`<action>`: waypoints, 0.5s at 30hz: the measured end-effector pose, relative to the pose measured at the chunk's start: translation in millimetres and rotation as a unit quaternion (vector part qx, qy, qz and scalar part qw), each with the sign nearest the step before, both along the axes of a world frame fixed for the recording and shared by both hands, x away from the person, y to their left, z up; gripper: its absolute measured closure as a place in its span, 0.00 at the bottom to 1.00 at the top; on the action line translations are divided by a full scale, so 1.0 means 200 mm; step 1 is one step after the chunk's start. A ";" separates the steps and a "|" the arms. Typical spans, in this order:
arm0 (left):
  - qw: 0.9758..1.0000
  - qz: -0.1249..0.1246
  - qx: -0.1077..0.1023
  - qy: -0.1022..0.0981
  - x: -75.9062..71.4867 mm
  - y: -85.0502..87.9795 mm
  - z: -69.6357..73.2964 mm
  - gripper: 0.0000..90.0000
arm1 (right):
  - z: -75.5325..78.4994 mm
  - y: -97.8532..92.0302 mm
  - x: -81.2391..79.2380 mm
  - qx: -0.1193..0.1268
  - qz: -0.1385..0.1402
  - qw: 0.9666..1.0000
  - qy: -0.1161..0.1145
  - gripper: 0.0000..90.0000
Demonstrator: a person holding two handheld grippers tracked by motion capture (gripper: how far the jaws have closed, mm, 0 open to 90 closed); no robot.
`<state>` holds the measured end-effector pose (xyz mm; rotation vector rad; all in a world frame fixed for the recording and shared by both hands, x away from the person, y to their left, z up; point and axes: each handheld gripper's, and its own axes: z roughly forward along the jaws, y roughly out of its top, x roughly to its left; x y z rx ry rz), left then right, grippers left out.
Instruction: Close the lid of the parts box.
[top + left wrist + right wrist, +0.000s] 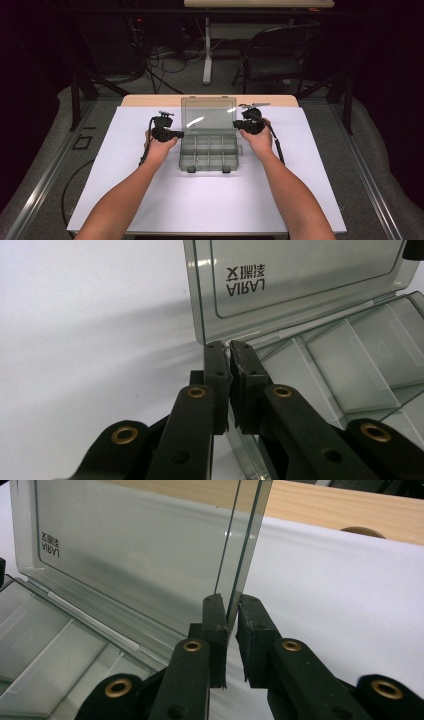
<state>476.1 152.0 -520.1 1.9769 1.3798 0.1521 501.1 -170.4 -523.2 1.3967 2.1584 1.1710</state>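
A clear grey compartment box [209, 159] lies open in the middle of the white mat, its lid [208, 115] standing upright at the back. My left gripper [179, 134] comes in from the left; in the left gripper view its jaws [229, 347] are pressed on the box's thin left wall [240, 450] near the hinge, below the lid [300, 280]. My right gripper [237, 124] reaches in from the right. In the right gripper view its jaws [231, 601] clamp the lid's right edge [245, 540], above the empty compartments [40, 625].
The white mat [215, 200] covers the table, with a wooden strip [150, 100] at the far edge. Cables trail from both grippers. Behind the table stand a dark folding chair [280, 55] and a table leg [206, 50], with wires on the floor.
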 end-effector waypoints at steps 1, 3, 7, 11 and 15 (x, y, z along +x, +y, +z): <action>1.000 0.000 -0.001 0.000 0.00 0.00 0.00 0.97 | 0.00 0.00 0.00 0.001 0.002 1.000 -0.003 0.92; 1.000 0.000 0.000 0.000 0.00 0.00 0.00 0.97 | -0.01 -0.01 -0.01 0.005 0.004 1.000 -0.008 0.92; 1.000 0.001 -0.001 0.000 0.00 0.00 0.00 0.97 | -0.01 -0.01 -0.02 0.003 0.008 1.000 -0.018 0.92; 1.000 0.002 -0.002 0.001 0.00 0.00 0.00 0.97 | -0.01 0.00 -0.03 -0.013 0.016 0.999 -0.033 0.91; 1.000 0.004 -0.005 0.002 0.00 0.00 0.00 0.97 | -0.01 0.00 -0.04 -0.020 0.021 0.999 -0.044 0.91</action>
